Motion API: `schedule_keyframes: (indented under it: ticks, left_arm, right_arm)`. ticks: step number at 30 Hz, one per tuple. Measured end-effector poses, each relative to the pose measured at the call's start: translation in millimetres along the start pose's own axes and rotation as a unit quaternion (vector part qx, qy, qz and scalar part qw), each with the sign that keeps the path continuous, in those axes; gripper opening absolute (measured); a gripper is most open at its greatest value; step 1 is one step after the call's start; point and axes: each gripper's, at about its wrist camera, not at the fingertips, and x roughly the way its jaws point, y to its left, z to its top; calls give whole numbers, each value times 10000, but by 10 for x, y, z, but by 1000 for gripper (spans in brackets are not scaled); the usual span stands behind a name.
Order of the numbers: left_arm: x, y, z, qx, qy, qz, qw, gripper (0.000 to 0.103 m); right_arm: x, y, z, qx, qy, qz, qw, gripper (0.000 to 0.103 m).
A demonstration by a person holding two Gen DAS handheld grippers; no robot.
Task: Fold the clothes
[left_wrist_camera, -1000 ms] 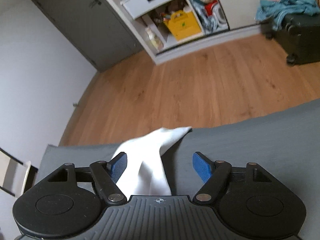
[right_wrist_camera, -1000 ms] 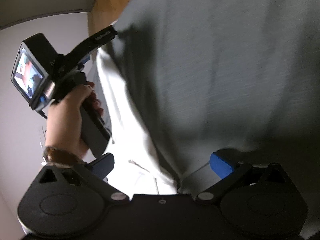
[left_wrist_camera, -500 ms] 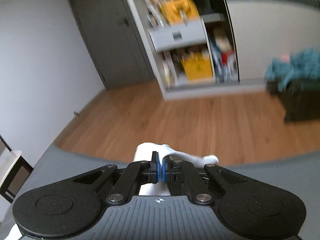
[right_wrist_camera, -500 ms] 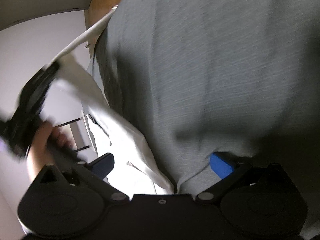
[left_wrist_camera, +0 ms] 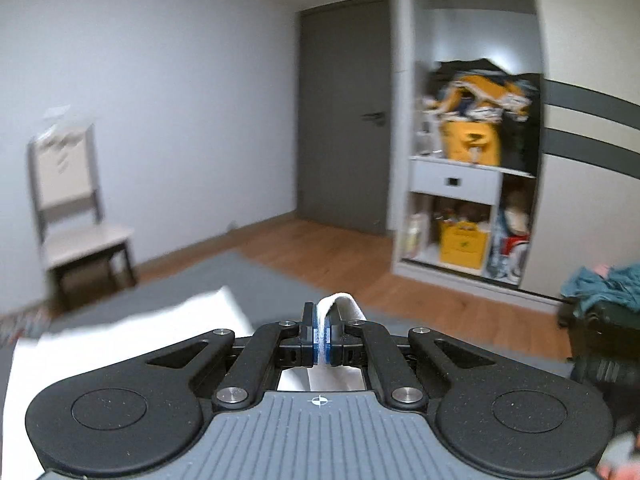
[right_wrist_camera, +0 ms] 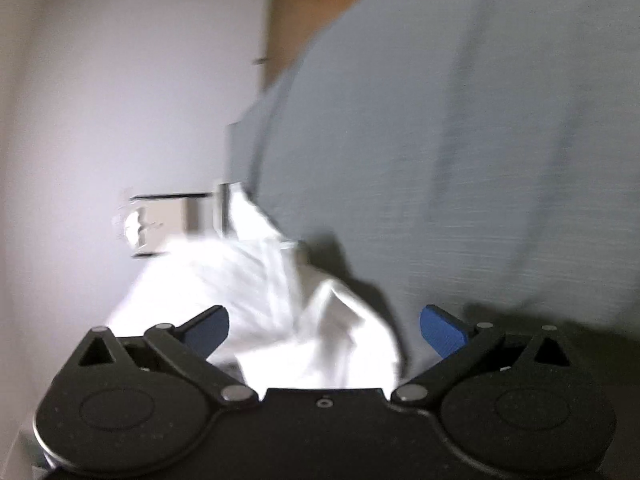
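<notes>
A white garment (left_wrist_camera: 132,336) lies on the grey bed (left_wrist_camera: 224,276), and one end of it is raised. My left gripper (left_wrist_camera: 321,338) is shut on a fold of that white cloth, which loops out over the blue pads. In the right wrist view the same white garment (right_wrist_camera: 288,312) is bunched between the spread fingers of my right gripper (right_wrist_camera: 324,330). The right gripper is open, with its blue pads (right_wrist_camera: 442,330) apart on either side of the cloth, above the grey bed cover (right_wrist_camera: 460,140).
A chair (left_wrist_camera: 76,216) stands at the left wall. A grey door (left_wrist_camera: 344,112) and an open wardrobe (left_wrist_camera: 468,168) full of items face me across the wood floor (left_wrist_camera: 360,264). A dark suitcase (left_wrist_camera: 600,332) with teal clothes (left_wrist_camera: 604,284) on it stands at the right.
My left gripper closed on the white cloth and lifted it, tilting up toward the room. The right gripper shifted over the bunched garment and stayed open.
</notes>
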Motion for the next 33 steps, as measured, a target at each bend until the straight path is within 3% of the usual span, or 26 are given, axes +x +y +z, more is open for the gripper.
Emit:
schedule_keyframes:
  ticks: [6,8,10,14,16,22,25,26,28,30,33]
  left_arm:
    - [-56,459,-1003,-1046,502,488,9920,3]
    - [-55,596,-1295,-1337,631,551,9875,3]
    - [-32,697,-1531,-1540,745,584,9835,3]
    - [-64,903,-1904,-1891,801,471,9775,3]
    - [-17,902,-1966,-1926,758,415,9775,3]
    - [49,955,-2048,-1933,737,225,9781,3]
    - [-11,990,-1953,-1891,906,31,9778,3]
    - [-51,993,-1917,-1819,960,-24,9786,3]
    - [-137,1008,-1853,-1556,1071,-119,9819,3]
    - [-263,1039,-1785,-1259,1137,-202,9853,3]
    - [-423,1157,-1726,-1292,984,-453,9857,3]
  right_arm:
    - [293,124,-196,-352,481,296,9978,94]
    - [369,140,-302,-452,617,426,9962,83]
    - [413,184,-401,-710,732,528,9934,79]
    - [606,301,-561,-1302,625,93,9895,71]
    - [686,289,-591,-1358,469,13,9896,64]
    - [740,150,-687,-1372,332,-493,9888,60]
    - [795,40,-701,-1267,107,-417,9910,43]
    - [799,27,-702,-1229,86,-421,9915,29]
    - [799,15,-702,-1154,71,-447,9923,17]
    - [751,19,-727,-1111,10,-487,9926,11]
    - [660,77,-792,-1280,-162,-523,9903,5]
